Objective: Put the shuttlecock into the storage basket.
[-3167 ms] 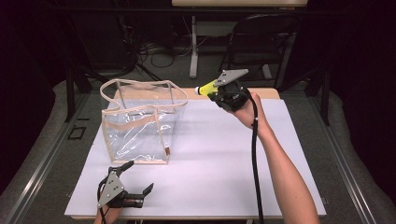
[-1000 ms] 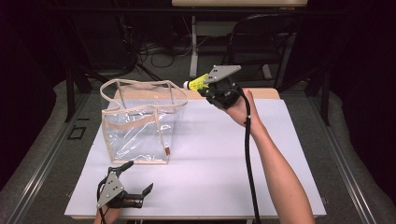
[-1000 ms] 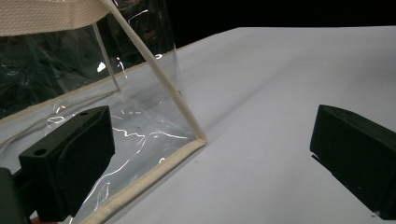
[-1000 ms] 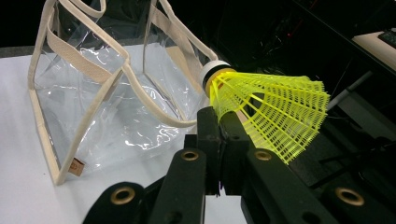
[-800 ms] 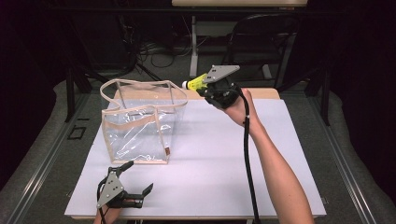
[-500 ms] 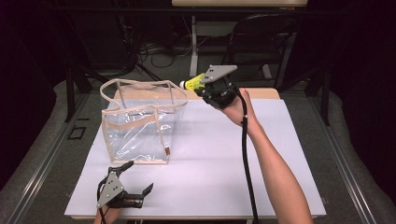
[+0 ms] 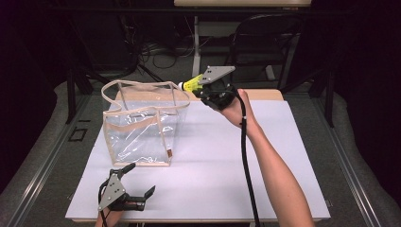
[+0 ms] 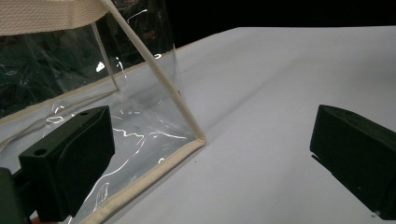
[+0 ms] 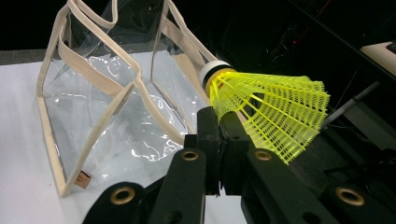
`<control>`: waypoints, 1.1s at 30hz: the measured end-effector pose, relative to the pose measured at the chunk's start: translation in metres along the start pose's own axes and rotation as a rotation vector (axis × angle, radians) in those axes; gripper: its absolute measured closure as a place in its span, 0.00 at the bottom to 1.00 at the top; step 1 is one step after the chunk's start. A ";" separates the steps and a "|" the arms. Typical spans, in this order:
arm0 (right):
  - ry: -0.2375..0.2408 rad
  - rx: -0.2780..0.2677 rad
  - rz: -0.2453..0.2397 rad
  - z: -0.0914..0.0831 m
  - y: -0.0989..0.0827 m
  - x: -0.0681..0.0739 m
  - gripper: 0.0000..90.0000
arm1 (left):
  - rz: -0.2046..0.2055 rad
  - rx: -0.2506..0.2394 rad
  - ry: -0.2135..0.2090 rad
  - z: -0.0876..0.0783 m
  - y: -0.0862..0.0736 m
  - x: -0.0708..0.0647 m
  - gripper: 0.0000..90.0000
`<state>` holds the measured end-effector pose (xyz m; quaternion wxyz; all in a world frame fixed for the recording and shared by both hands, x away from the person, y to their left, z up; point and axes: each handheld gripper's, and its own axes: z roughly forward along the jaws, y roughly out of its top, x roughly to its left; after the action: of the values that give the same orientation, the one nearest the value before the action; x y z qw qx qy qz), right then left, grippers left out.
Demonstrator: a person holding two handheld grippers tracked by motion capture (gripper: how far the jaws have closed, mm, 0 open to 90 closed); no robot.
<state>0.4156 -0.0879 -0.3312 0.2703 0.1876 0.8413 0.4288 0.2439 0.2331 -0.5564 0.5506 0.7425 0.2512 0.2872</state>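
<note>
The left claw (image 7: 142, 195) rests on the white worktop (image 7: 283, 156), jaws wide apart, the clear cream-trimmed bag (image 7: 142, 123) standing upright just beyond it. The right claw (image 7: 201, 89) is clamped on a neon-yellow shuttlecock (image 9: 261, 109) with a mesh skirt, its white cork tip pointing toward the bag's rim.

- High view looks forward and down over the whole tabletop (image 7: 213, 156);
- both gripper views sit close, sharing the clear bag (image 7: 142, 125).
</note>
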 end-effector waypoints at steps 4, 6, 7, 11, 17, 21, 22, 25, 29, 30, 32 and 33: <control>0.004 -0.005 0.001 0.003 0.002 0.002 0.99 | -0.001 -0.002 0.000 0.000 0.000 0.000 0.00; 0.006 -0.007 -0.003 0.004 0.003 0.003 0.99 | -0.004 -0.005 0.001 0.000 0.000 0.000 0.00; 0.008 -0.005 -0.006 0.005 0.003 0.004 0.99 | -0.004 -0.005 0.001 0.000 0.000 0.000 0.00; 0.014 -0.006 -0.004 0.009 0.005 0.006 0.99 | -0.004 -0.006 0.001 -0.001 0.000 0.000 0.00; 0.022 -0.010 -0.008 0.013 0.007 0.009 0.99 | -0.003 -0.007 0.001 -0.001 0.000 0.000 0.00; 0.023 -0.008 -0.011 0.016 0.008 0.011 0.99 | -0.004 -0.006 0.001 -0.001 0.000 0.000 0.00; 0.025 -0.007 -0.012 0.016 0.008 0.011 0.99 | -0.004 -0.006 0.001 -0.001 0.000 0.000 0.00; 0.022 -0.002 -0.016 0.019 0.009 0.012 0.99 | -0.004 -0.005 0.002 -0.001 0.000 0.000 0.00; 0.022 -0.005 -0.015 0.023 0.009 0.013 0.99 | -0.003 -0.006 0.000 -0.001 0.000 0.000 0.00; 0.025 0.000 -0.015 0.023 0.009 0.013 0.99 | -0.004 -0.006 0.001 -0.001 0.000 0.000 0.00; 0.026 -0.001 -0.016 0.025 0.010 0.014 0.99 | -0.004 -0.005 0.001 -0.001 0.000 0.000 0.00; 0.027 -0.003 -0.020 0.026 0.010 0.014 0.99 | -0.003 -0.005 0.001 -0.001 0.000 0.000 0.00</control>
<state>0.4209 -0.0586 -0.3398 0.2634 0.1731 0.8460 0.4301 0.2431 0.2335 -0.5562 0.5528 0.7406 0.2518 0.2873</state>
